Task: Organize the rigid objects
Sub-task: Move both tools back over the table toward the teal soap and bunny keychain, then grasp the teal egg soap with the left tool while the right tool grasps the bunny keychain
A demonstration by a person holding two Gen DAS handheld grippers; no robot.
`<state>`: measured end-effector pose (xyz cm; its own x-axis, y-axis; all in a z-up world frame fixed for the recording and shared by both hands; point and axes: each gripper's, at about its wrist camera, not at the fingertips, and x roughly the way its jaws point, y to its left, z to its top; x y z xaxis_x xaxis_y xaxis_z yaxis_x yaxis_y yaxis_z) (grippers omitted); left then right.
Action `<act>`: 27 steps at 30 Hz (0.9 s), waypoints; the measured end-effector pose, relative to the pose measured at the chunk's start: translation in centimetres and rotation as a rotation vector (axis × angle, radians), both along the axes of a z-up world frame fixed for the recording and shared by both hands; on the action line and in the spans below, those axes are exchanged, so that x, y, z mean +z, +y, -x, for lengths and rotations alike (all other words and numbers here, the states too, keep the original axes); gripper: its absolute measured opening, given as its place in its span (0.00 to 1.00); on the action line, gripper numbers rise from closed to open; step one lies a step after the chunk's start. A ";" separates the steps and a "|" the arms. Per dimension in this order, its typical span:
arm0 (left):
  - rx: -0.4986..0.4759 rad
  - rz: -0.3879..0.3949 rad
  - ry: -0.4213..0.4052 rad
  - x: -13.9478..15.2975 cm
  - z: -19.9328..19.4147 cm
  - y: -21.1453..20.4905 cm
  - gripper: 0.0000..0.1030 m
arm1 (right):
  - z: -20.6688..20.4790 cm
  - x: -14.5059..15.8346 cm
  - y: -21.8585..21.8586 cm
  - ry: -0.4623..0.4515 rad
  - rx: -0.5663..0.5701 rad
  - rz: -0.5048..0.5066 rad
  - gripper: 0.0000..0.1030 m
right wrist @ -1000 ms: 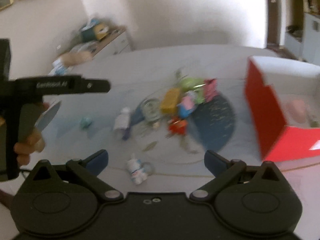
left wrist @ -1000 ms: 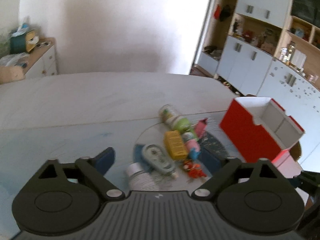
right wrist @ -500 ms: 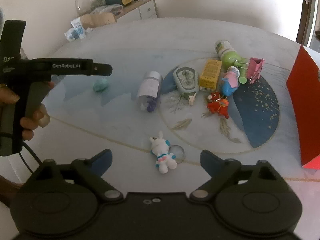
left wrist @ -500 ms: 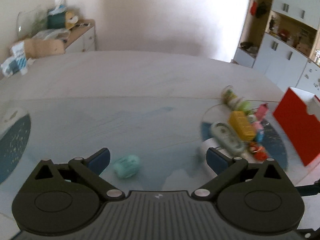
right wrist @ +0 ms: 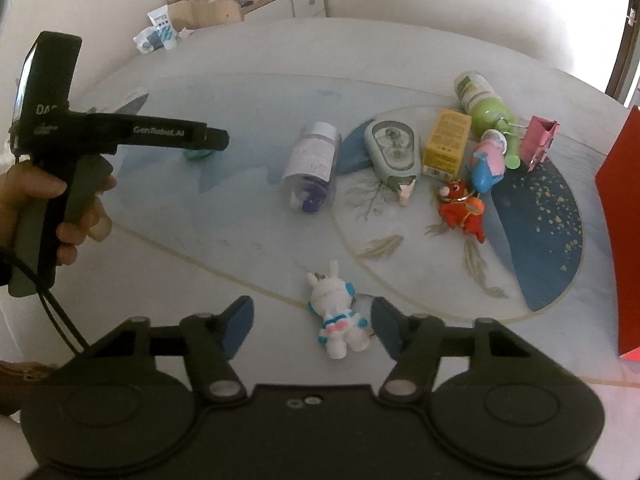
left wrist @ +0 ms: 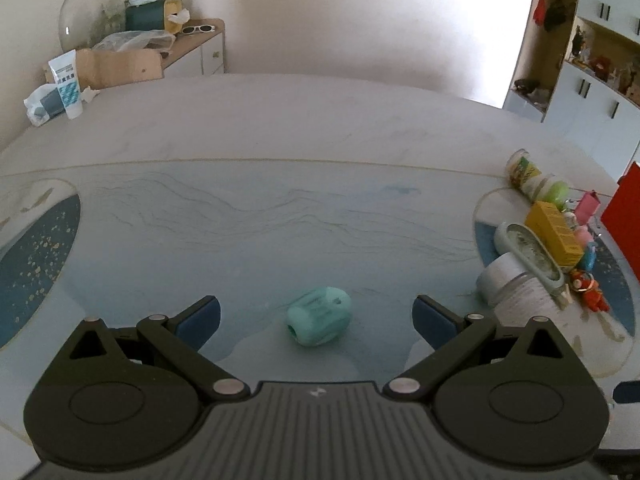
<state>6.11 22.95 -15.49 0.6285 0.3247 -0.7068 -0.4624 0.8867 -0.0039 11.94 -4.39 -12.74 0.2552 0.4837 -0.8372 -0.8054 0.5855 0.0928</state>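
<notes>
1. Left wrist view: left gripper (left wrist: 316, 316) jaws wide apart, nothing held. Teal toy (left wrist: 319, 316) lies on the table (left wrist: 280, 152) dead ahead between the fingers, untouched, long axis slanting up to the right; well apart from the pile at the right edge.
2. Right wrist view: right gripper (right wrist: 312, 322) jaws closing, pads not yet on the bunny (right wrist: 336, 320) between them. Bunny lies lengthwise along the fingers, near the table's near edge. Red box (right wrist: 624, 240) at the right edge.

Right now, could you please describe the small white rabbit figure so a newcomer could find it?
On the pale table, look near the front edge, apart from the cluster beside the red box. The rabbit figure lies alone there, white with long ears and blue-pink trim.
</notes>
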 end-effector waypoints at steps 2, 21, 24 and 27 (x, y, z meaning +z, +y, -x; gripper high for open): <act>-0.003 -0.010 -0.002 -0.1 -0.1 -0.2 1.00 | -0.1 -0.1 0.2 -0.003 -0.004 0.008 0.54; 0.030 -0.006 0.005 -0.9 -0.7 -0.3 0.57 | -0.5 -0.5 0.1 -0.017 -0.010 0.022 0.23; 0.036 -0.010 0.004 -0.8 -0.7 -0.5 0.39 | -0.7 -0.3 -0.2 -0.014 -0.019 0.010 0.20; 0.039 0.006 0.000 -0.7 -0.7 -0.5 0.36 | -0.8 -0.2 -0.7 -0.010 -0.032 0.002 0.20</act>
